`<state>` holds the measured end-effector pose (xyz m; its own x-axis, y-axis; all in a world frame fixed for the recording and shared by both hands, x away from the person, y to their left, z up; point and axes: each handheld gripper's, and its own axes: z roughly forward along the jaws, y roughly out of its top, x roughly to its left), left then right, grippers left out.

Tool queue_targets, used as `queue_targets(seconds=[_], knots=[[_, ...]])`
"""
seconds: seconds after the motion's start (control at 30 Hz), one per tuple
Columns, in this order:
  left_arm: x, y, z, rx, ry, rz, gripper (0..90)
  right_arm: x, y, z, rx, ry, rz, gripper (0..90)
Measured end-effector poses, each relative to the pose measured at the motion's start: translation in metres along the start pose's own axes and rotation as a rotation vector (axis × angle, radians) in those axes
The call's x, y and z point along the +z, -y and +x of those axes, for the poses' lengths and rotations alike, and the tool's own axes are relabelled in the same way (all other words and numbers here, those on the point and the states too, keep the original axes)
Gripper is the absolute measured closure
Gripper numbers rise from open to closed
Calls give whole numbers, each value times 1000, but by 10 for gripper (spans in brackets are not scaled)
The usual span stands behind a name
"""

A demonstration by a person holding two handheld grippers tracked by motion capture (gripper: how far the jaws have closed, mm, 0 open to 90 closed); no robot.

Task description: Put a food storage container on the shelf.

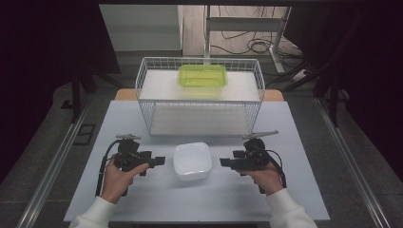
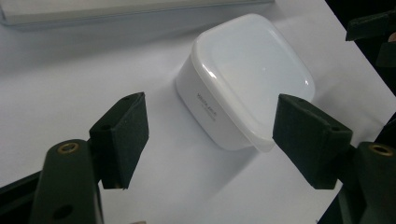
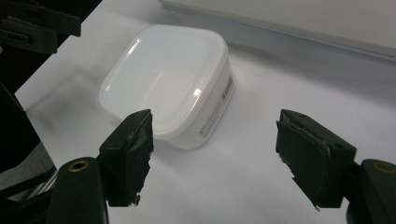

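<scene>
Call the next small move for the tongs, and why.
Probably bring both tongs inward to the white box. It sits lidded on the table between them, untouched. The left tongs and right tongs point at it from either side, jaws open, short of its walls.

Both hands hold level, inward-pointing grippers, left gripper (image 1: 160, 161) and right gripper (image 1: 224, 162), fingers spread.
</scene>
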<state>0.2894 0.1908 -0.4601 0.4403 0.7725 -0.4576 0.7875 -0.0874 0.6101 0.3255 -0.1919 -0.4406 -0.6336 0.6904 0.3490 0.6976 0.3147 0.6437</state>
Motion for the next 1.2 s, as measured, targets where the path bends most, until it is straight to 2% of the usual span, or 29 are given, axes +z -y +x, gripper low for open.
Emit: queue_targets(seconds=[0.17, 0.4, 0.6, 0.77, 0.97, 1.2], knots=[[5, -2, 2, -47, 31, -13, 275, 10, -3, -1, 10, -14, 13, 273], [22, -5, 4, -112, 100, 20, 297, 31, -7, -1, 29, -34, 24, 308], [35, -6, 7, -146, 108, 50, 330, 41, -10, -3, 70, -73, 20, 357], [44, -6, 9, -192, 141, 61, 372, 48, -11, -6, 103, -117, 19, 424], [51, -4, 13, -240, 170, 69, 449, 56, -12, -10, 133, -137, 27, 462], [53, -2, 19, -273, 206, 71, 502, 63, -12, -14, 156, -155, 39, 513]])
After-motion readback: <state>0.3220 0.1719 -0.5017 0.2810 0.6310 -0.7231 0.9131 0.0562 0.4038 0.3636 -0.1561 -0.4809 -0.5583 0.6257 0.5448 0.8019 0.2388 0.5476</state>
